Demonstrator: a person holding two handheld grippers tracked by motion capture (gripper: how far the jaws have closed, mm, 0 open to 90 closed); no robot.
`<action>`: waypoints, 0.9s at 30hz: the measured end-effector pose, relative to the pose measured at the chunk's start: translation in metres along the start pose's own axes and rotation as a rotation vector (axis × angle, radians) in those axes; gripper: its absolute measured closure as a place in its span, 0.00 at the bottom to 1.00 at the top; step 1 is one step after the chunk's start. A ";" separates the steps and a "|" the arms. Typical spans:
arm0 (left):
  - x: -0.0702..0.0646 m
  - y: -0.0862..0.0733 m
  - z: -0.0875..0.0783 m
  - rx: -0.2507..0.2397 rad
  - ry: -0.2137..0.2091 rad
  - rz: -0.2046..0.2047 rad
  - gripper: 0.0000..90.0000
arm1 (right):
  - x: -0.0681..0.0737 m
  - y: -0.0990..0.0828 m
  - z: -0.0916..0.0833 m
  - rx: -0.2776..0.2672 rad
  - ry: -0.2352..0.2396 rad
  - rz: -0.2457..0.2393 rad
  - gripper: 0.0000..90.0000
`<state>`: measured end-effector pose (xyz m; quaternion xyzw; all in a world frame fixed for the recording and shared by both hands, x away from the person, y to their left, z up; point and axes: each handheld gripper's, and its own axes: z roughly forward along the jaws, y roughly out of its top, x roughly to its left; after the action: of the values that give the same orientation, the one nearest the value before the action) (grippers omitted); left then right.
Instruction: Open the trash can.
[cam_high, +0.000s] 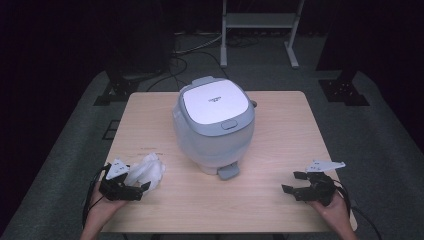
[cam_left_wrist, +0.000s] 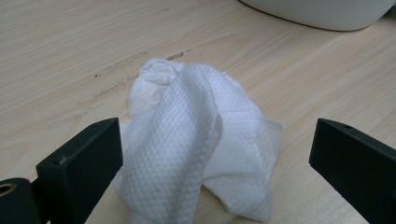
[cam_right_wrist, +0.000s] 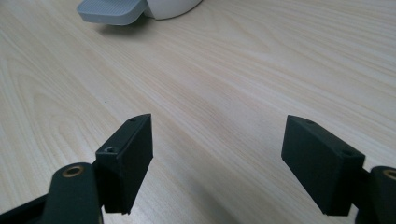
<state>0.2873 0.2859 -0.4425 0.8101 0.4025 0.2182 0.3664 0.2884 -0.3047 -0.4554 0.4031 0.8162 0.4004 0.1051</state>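
Scene: a rice cooker (cam_high: 214, 122) is set mid-table (cam_high: 280, 200), lid shut; a crumpled tissue (cam_high: 146, 170) is laid at the near left, well apart from the right gripper.
Left gripper (cam_high: 131, 191): jaws are held wide, nothing is pinched. The tissue (cam_left_wrist: 196, 144) is framed between them, the left jaw just beside its edge; contact cannot be told.
Right gripper (cam_high: 295, 182): jaws are spread wide and nothing is held; only bare wood is seen between them.
Thing in hand: the tissue, on the table, in front of the left gripper, near the cooker's left side.
Why placed so: the left gripper is judged to be lined up for a pinch on the tissue; the right is parked low at the near right edge, likely kept clear until the cooker is to be worked.
Left gripper view adds: the embossed texture and folds of the tissue, and the cooker's base (cam_left_wrist: 322, 11) at top.
Right gripper view adds: the cooker's grey front tab (cam_right_wrist: 112, 10), seen close.
High view adds: the whole layout, both hands, and the lid button (cam_high: 229, 125).
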 end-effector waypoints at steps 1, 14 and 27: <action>0.000 0.000 0.000 0.000 0.000 0.000 0.02 | 0.000 0.000 0.000 0.000 0.000 0.000 0.26; -0.004 0.004 0.004 0.002 -0.003 0.013 0.02 | 0.007 0.009 0.008 0.008 0.019 -0.025 0.26; -0.011 0.004 0.005 0.009 -0.019 0.027 0.02 | 0.022 0.028 0.018 0.016 0.064 -0.067 0.26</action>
<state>0.2858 0.2734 -0.4434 0.8190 0.3890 0.2138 0.3636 0.2993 -0.2681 -0.4436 0.3635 0.8352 0.4029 0.0890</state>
